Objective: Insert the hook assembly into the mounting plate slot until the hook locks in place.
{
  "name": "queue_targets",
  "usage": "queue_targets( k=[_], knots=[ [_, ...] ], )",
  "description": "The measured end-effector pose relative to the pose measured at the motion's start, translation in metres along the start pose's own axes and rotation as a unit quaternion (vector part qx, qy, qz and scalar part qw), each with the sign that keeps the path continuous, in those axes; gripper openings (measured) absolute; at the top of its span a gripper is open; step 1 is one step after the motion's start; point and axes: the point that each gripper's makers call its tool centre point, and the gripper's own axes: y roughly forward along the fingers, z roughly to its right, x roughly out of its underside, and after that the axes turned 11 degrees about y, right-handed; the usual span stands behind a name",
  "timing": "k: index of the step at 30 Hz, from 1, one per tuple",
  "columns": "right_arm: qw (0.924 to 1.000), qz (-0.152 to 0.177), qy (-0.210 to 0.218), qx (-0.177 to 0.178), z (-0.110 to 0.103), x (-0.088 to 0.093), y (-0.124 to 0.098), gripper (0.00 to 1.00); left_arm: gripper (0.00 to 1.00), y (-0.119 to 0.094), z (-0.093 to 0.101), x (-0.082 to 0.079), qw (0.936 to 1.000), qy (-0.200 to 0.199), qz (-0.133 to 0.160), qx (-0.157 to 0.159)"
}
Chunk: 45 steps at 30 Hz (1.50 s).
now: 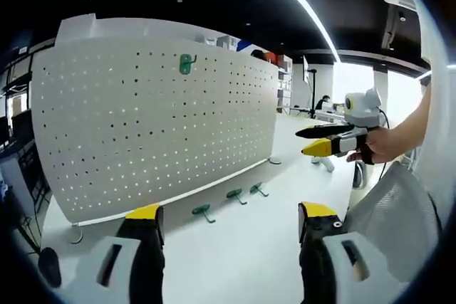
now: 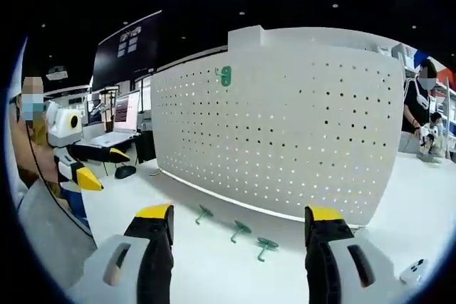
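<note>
A white pegboard mounting plate stands upright on the white table. One green hook hangs in its top rows. Three more green hooks lie on the table along its foot, also in the right gripper view. My left gripper is open, empty and short of the hooks. My right gripper is open and empty too, held off the board's end by a hand.
A mesh chair back is near my left gripper. Monitors and a black mouse lie past the board's one end. A person stands beyond the other end. The board rests on small feet.
</note>
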Motion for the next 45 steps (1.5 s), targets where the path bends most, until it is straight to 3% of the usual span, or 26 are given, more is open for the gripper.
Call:
queue_targets(
  k=[18,45],
  knots=[
    [0.9991,-0.035,0.021,0.008,0.007,0.026,-0.014,0.75,0.79,-0.004,0.001,0.014,0.9999,-0.007,-0.016,0.001],
    [0.9969,-0.069,0.038,0.005,0.004,0.044,-0.016,0.75,0.79,-0.002,0.0,0.019,0.9996,-0.004,-0.027,0.005]
  ],
)
